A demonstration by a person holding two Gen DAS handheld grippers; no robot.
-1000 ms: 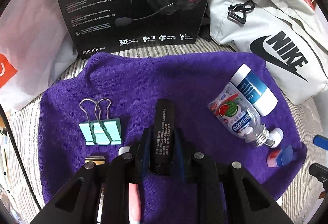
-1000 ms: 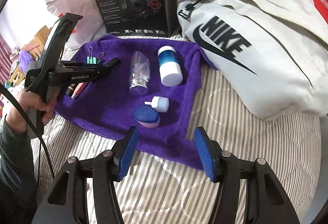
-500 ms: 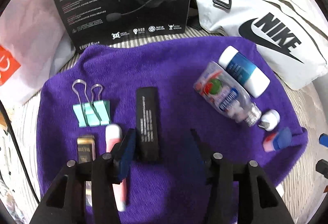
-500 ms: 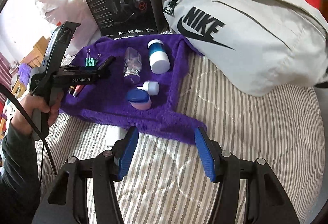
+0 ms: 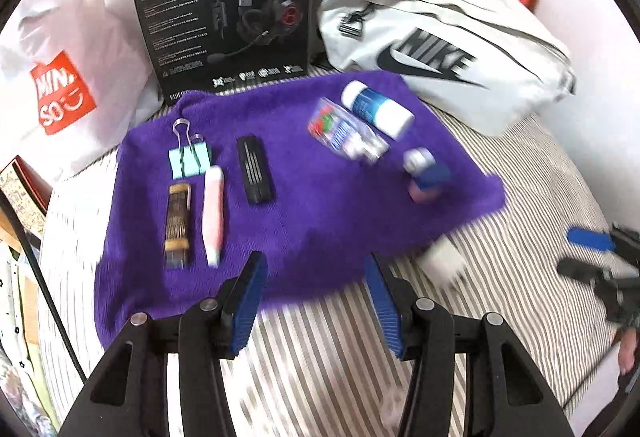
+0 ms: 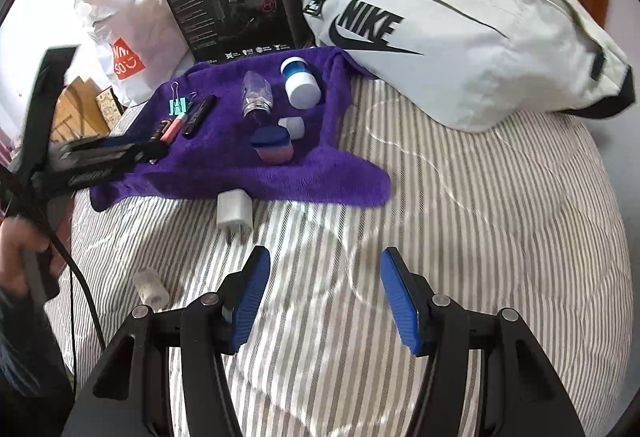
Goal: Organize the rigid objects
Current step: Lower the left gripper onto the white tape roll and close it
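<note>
The black stick [image 5: 255,170] lies flat on the purple towel [image 5: 320,221], its long axis running near to far, roughly parallel to the pink tube [image 5: 213,212] and the brown-and-gold tube [image 5: 178,225] on its left. A teal binder clip [image 5: 189,160] sits just beyond those two, wire handles pointing far. To the right lie a clear bottle [image 5: 347,135] and a blue-and-white bottle [image 5: 378,109], both tilted, blurred by motion so their labels cannot be read.

The left gripper [image 5: 316,293] hovers over the towel's near edge with its jaws apart and nothing between them. The right gripper [image 6: 325,297] is likewise parted and empty over the striped bedding [image 6: 480,237]. A white charger plug [image 6: 234,215] lies on the bedding at the towel's near edge.

Behind, a black box [image 5: 228,9] reads "HECATE" and "G2", a pale bag [image 6: 460,37] reads "NIKE", and a white plastic bag [image 5: 64,49] shows "MINISO", partly creased.
</note>
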